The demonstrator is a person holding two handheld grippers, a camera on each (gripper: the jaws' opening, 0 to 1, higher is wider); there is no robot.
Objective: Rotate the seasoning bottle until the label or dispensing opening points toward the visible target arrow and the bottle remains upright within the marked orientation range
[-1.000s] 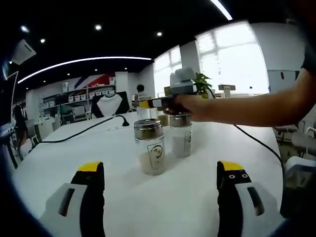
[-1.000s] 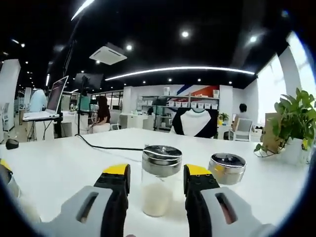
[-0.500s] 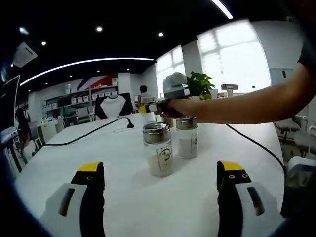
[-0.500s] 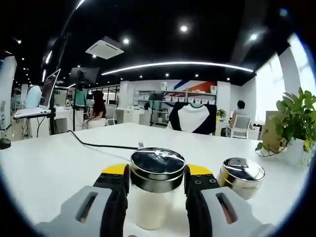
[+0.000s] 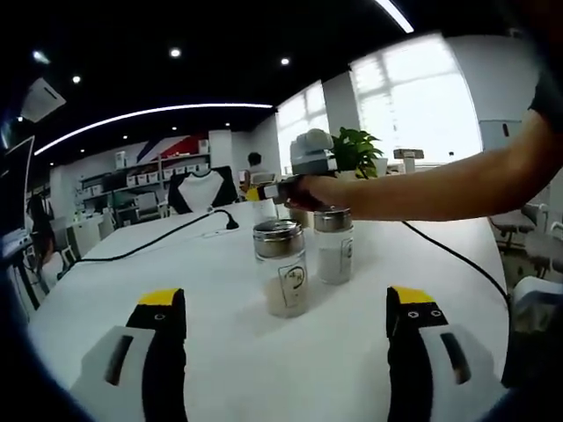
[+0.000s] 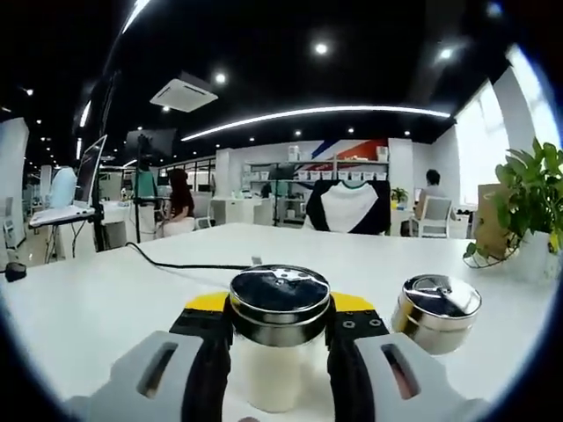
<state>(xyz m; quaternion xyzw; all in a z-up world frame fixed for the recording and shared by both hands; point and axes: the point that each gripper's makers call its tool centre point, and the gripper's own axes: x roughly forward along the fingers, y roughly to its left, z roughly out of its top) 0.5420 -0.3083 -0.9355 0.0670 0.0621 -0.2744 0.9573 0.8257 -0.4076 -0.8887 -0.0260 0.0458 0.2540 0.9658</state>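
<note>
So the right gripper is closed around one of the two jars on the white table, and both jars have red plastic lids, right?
Not quite: the lids are shiny metal, not red plastic, as the right gripper view shows. The right gripper does clasp one jar; the other jar stands beside it on the white table.

Two bottles (image 5: pixel 281 268) side by side on the table (image 5: pixel 334 352)

seasoning bottle (image 5: pixel 282 269) label (round emblem), no legible wording
</note>
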